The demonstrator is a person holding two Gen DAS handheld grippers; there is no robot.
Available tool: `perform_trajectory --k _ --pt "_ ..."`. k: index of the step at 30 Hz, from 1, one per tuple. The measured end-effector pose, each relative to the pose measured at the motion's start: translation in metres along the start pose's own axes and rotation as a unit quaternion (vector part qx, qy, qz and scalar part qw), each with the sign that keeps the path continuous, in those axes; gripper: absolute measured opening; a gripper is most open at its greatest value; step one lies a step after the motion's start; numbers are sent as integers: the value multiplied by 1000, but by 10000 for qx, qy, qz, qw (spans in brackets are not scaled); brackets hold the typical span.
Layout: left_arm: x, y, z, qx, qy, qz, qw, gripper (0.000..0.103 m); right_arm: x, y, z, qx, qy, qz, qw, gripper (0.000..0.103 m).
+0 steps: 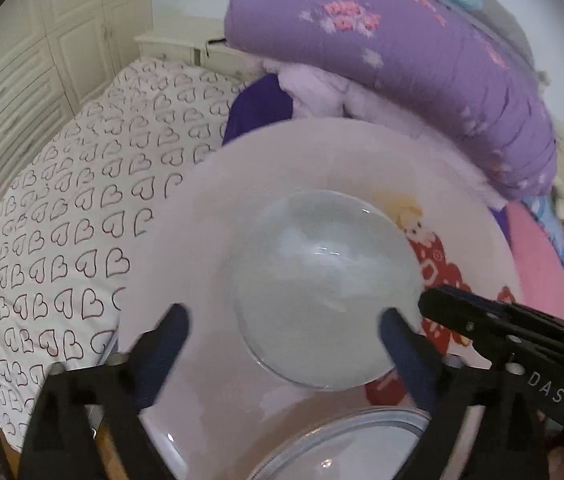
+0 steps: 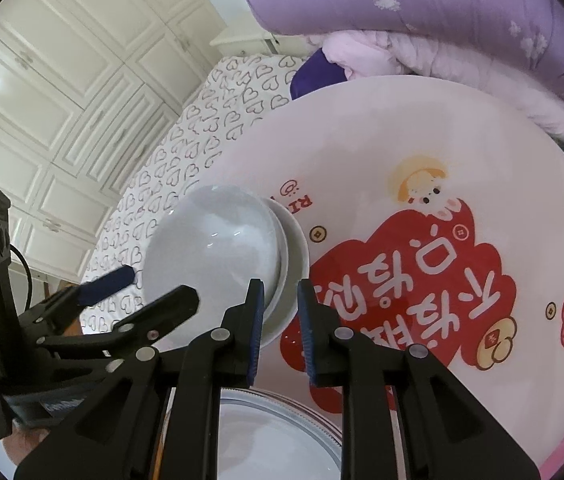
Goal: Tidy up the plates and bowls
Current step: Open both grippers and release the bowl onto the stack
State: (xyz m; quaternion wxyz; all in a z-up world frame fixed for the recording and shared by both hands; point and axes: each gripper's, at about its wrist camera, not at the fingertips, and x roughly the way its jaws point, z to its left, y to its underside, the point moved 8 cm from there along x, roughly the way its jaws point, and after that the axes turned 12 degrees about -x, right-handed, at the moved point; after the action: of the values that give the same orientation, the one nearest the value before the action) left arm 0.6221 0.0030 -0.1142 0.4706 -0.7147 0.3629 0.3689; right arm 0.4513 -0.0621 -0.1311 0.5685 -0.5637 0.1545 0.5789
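Observation:
A big white plate [image 1: 202, 240] [image 2: 362, 140] with a red cartoon print lies on the bed. On it rests a pale glossy bowl [image 1: 322, 272] [image 2: 210, 248], nested in a second white bowl [image 2: 298, 256]. My left gripper [image 1: 284, 324] [image 2: 162, 282] is open, its blue fingers standing wide on either side of the inner bowl. My right gripper [image 2: 281, 316] [image 1: 426, 304] reaches in from the right, its jaws nearly together with the outer bowl's rim between the pads.
A white plate with a grey rim [image 1: 342, 440] [image 2: 274, 440] lies just under the grippers. A heart-print sheet [image 1: 62, 240] covers the bed to the left. Folded purple and pink quilts [image 1: 402, 60] pile up behind the big plate. White cupboards [image 2: 42, 80] stand beyond.

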Motion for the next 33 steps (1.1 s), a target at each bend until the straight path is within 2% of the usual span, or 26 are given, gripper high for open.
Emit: perform_trajectory --k 3,4,5,7,8,10,14,26,33 --pt "0 -1 7 -47 -19 10 10000 100 0 1 3 -21 -44 -36 10000 20" --pt "0 -1 10 -68 -41 6 10000 100 -1 0 3 -24 -76 -59 10000 24" --pt "1 -1 13 -108 -60 -3 9999 100 -2 0 4 -16 -111 -115 9999 34" --pt "-1 -1 20 -207 -63 -42 9998 101 -5 -2 1 38 -26 -225 9997 62" --pt "-2 -1 23 -253 -64 -65 9996 101 -8 -3 -2 115 -91 -334 9993 100" --pt "-4 2 26 -321 -60 -101 9994 101 -14 -5 -5 212 -185 -548 9981 103" --pt "-10 10 37 -481 -5 -156 9987 101 -19 -5 -8 210 -131 -625 9977 103" --pt "-31 27 73 -1071 401 -276 9931 101 -32 11 -28 342 -48 -764 9965 103" --pt "-33 47 82 -1208 530 -282 9909 101 -34 28 -49 521 44 -750 9958 103"
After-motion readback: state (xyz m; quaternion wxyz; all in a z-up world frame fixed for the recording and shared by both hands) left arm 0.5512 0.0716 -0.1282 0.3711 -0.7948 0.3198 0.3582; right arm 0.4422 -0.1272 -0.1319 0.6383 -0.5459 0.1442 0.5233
